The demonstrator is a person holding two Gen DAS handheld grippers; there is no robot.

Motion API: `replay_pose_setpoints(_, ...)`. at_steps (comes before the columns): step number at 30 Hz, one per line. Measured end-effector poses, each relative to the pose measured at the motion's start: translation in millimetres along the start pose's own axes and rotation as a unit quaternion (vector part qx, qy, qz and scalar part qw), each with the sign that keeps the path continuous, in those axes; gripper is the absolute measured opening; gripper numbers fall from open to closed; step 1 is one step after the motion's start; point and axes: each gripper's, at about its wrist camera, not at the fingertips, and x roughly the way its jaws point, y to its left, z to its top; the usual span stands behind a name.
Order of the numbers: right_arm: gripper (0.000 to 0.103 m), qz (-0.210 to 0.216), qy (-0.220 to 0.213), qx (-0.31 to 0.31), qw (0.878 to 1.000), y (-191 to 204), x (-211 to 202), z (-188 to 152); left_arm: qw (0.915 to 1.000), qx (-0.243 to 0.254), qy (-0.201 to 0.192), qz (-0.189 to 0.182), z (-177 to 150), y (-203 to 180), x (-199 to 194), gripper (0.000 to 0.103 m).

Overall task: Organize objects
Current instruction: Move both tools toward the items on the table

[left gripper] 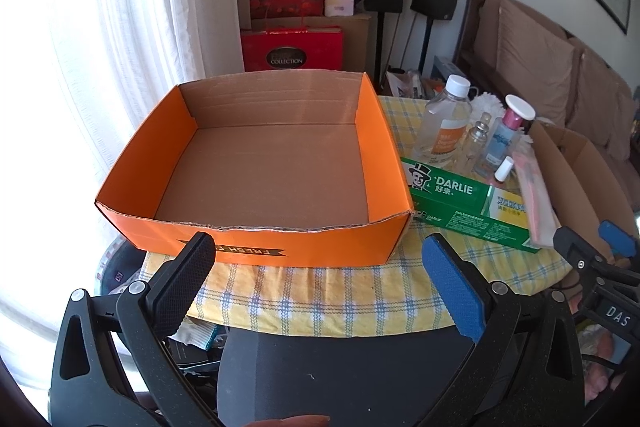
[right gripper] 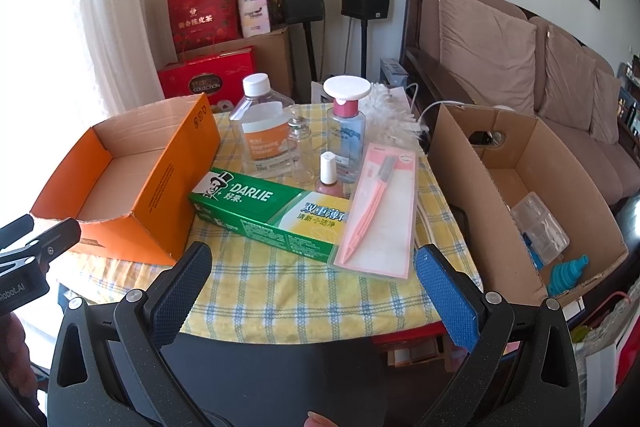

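1. Orange box point(left gripper: 256, 163): stood empty on the table point(right gripper: 320, 291), left of the clutter; light cardboard, likely flexing at its torn rim.
2. Toothpaste carton point(right gripper: 264, 215): lay flat just beside the orange box; light, stiff, probably best pinched across its narrow width.
3. Pink blister pack point(right gripper: 380, 211): rested partly on the carton; thin, bendy, awkward to lift flat.
4. Clear cleaner bottle point(right gripper: 264, 131), pump bottle point(right gripper: 346, 131), small glass bottle point(right gripper: 300, 147), nail polish point(right gripper: 329, 175): upright behind the carton; smooth, likely slippery, the glass fragile.
5. Left tongs point(left gripper: 320, 255): wide open, holding nothing, before the orange box.
6. Right tongs point(right gripper: 316, 267): wide open, empty, short of the carton.
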Motion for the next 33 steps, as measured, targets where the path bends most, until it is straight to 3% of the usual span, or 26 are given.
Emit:
replay_pose_setpoints(10,0.103,-0.004,0.006,0.010,1.000,-11,5,-2,0.9998,0.010,0.006,-0.017,-3,-10,4,0.103)
replay_pose_setpoints(21,0.103,-0.024,0.009,0.031,0.999,-50,13,3,0.9975,0.048,0.006,-0.053,-3,-42,9,0.103)
replay_pose_setpoints(33,0.103,-0.016,0.036,0.052,0.998,-82,55,24,0.9947,0.079,0.004,-0.066,20,-76,28,0.103)
